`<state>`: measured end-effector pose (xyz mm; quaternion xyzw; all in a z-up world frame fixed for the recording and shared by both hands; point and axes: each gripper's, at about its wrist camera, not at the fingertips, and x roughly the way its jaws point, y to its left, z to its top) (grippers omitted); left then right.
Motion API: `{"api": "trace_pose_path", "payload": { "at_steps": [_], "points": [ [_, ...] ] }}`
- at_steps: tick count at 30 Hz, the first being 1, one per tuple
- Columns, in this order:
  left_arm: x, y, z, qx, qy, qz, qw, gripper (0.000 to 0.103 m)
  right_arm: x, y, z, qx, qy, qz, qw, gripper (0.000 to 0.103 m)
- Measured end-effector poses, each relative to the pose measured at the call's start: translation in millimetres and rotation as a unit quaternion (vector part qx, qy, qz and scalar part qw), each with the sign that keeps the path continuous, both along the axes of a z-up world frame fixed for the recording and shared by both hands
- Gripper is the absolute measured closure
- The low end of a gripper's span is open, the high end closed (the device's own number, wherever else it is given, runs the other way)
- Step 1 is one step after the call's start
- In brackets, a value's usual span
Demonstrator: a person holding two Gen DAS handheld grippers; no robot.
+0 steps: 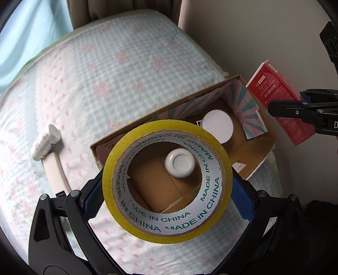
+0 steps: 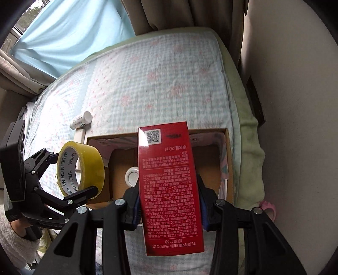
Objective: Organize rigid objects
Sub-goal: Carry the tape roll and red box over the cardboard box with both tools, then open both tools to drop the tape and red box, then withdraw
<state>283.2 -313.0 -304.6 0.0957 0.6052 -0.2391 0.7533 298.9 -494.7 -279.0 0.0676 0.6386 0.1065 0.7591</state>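
My left gripper (image 1: 166,201) is shut on a yellow tape roll (image 1: 166,230) and holds it above the near left end of an open cardboard box (image 1: 255,148). The roll also shows in the right wrist view (image 2: 93,160), as does the left gripper (image 2: 69,175). My right gripper (image 2: 169,203) is shut on a tall red carton (image 2: 169,186) and holds it over the box (image 2: 229,160). The carton also shows in the left wrist view (image 1: 272,91). A white round jar (image 1: 179,162) and a white disc (image 1: 217,125) lie inside the box.
The box sits on a bed with a checked blue-and-pink quilt (image 1: 105,63). A white tube (image 1: 45,141) and a cream stick-like item (image 1: 56,171) lie on the quilt left of the box. A wall (image 2: 295,105) runs along the right, curtains (image 2: 169,14) at the back.
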Motion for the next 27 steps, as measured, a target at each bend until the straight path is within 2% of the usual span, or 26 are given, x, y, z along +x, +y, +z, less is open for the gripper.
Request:
{"api": "trace_pose_path", "payload": {
  "at_steps": [8,16,19,20,21,22,23,27],
  "points": [
    [-9.4,-8.6,-50.0,0.079,0.033,-0.051,0.995,0.003,-1.7,26.9,-60.6,0.059,0.051,0.01,0.997,0.064],
    [-23.4,-22.9,-67.2,0.115,0.033,-0.09,0.9887,0.003,-0.5,46.6,-94.2,0.104,0.081,-0.013,0.991,0.063],
    [-26.4,-27.6,-69.6,0.125,0.046,-0.097,0.9863,0.002,4.1,48.4,-101.2,0.112,0.09,-0.015,0.989,0.062],
    [-27.3,-28.7,-69.7,0.128,0.052,-0.097,0.9856,0.002,4.7,49.2,-100.9,0.111,0.086,-0.012,0.99,0.059],
    [-29.1,-28.1,-68.4,0.129,0.055,-0.095,0.9855,0.002,5.1,48.9,-98.4,0.11,0.078,-0.013,0.991,0.042],
    [-29.4,-24.9,-63.7,0.117,0.053,-0.087,0.988,0.0,5.8,47.4,-94.4,0.102,0.068,-0.019,0.992,0.01],
    [-29.1,-21.1,-57.3,0.104,0.051,-0.078,0.9902,0.0,5.9,46.8,-91.9,0.087,0.06,-0.021,0.994,0.0],
    [-29.1,-8.8,-42.9,0.097,0.05,-0.051,0.9927,0.0,0.9,31.8,-76.7,0.097,0.023,-0.056,0.993,0.0]
  ]
}}
